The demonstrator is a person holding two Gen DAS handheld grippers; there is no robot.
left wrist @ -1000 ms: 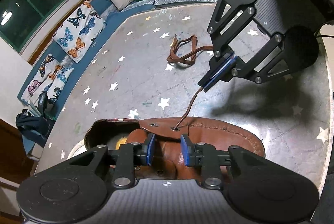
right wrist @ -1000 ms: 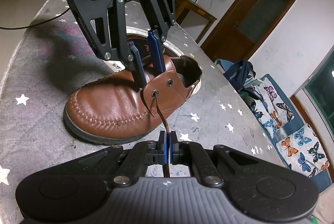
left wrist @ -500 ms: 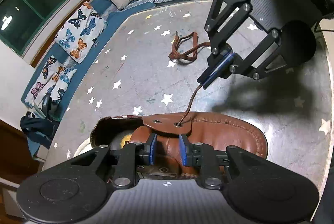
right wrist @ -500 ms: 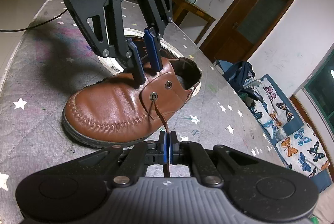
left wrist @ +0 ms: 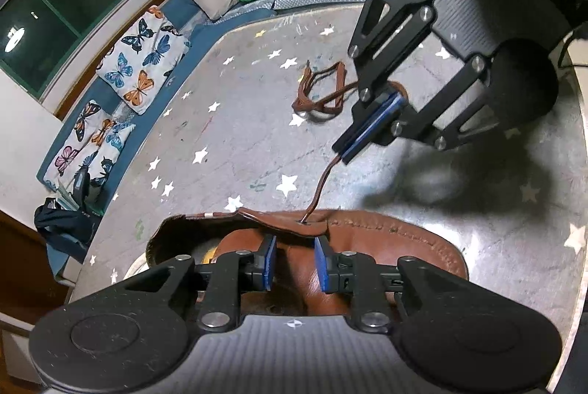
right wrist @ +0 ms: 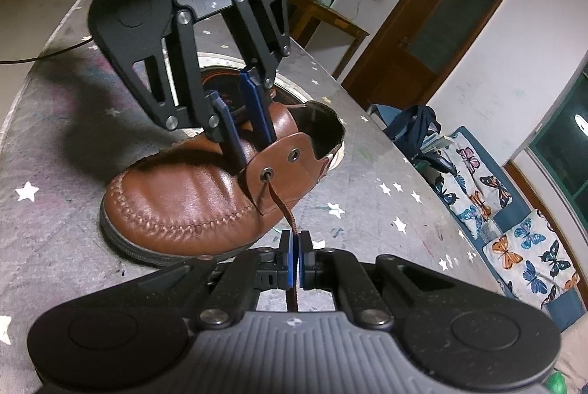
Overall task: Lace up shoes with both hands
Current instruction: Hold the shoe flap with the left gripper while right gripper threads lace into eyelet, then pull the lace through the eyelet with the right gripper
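Left gripper jaws narrower (slightly) – lace pinched

Your brown leather shoe sits upright on its sole, stitched toe, mouth open. Your brown lace exits one eyelet, taut; the remainder lies bunched nearby.

1. Left gripper: tilted steeply downward, blue pads parted by a narrow gap, nothing pinched.
2. Right gripper: angled downward, pads pressed together on the lace.
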